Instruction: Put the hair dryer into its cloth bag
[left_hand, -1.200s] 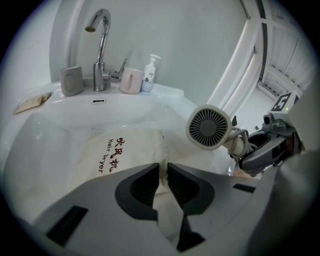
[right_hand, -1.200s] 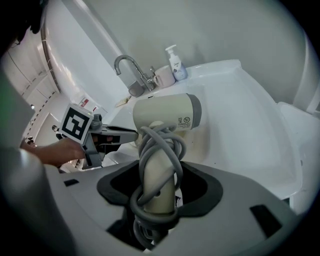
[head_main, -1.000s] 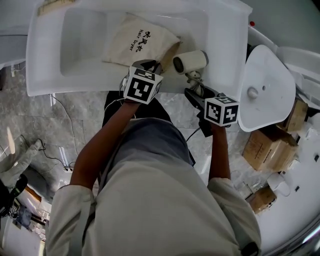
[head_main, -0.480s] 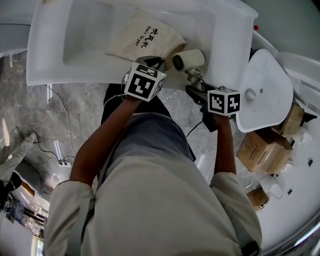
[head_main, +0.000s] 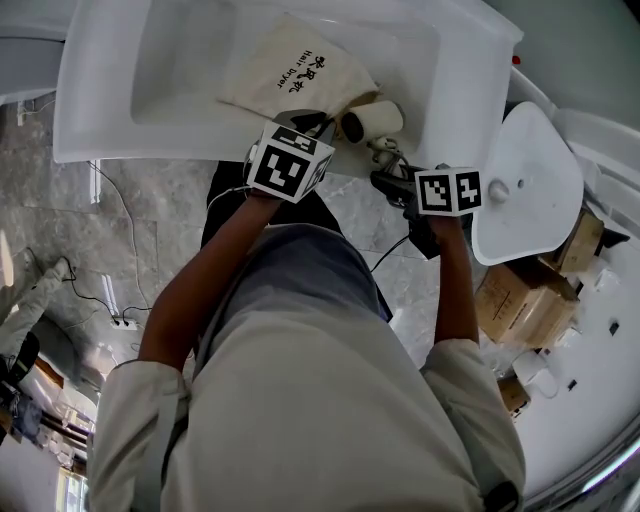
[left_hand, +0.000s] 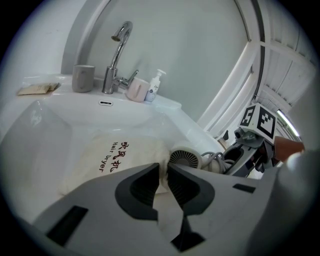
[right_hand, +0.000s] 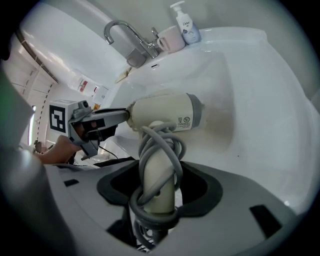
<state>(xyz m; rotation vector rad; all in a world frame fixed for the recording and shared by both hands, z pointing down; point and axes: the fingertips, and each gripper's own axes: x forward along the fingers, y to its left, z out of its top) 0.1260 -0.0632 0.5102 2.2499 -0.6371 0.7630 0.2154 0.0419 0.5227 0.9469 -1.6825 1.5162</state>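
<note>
Head view, cloth bag (head_main: 290, 72): lies flat in the white sink (head_main: 100, 110) with its print facing up. Its mouth is at its near right corner.
Head view, left gripper (head_main: 322, 124): sits at that mouth and nips the lip of the cloth.
Head view, hair dryer (head_main: 372, 120): just right of the bag's mouth, over the near part of the sink. Its barrel lies across, and its left end is close to the raised lip or touching it.
Head view, right gripper (head_main: 388, 182): on the near side of the dryer, reaching in to its handle.
Head view, change: a second ago a strip of white sink showed between the dryer's left end and the left gripper's tips. That strip has now all but closed, and the gripper at the bag has hardly shifted.
Left gripper view, jaws: drawn almost together, with a fold of the bag's cream cloth pinched between them. The dryer's grilled end sits just right of the pinch.
Left gripper view, far ledge: a faucet (left_hand: 117, 55), cups (left_hand: 83, 78) and a pump bottle (left_hand: 155, 85).
Right gripper view, jaws: clamped on the dryer's handle, which has the grey cord (right_hand: 150, 200) wound round it. The barrel crosses above, with its left end toward the other gripper.
Meaning for the task: insertion looks about to begin, and the dryer is not yet inside. A single pinch may leave the mouth slack, so the grilled end could catch on the lip.
</note>
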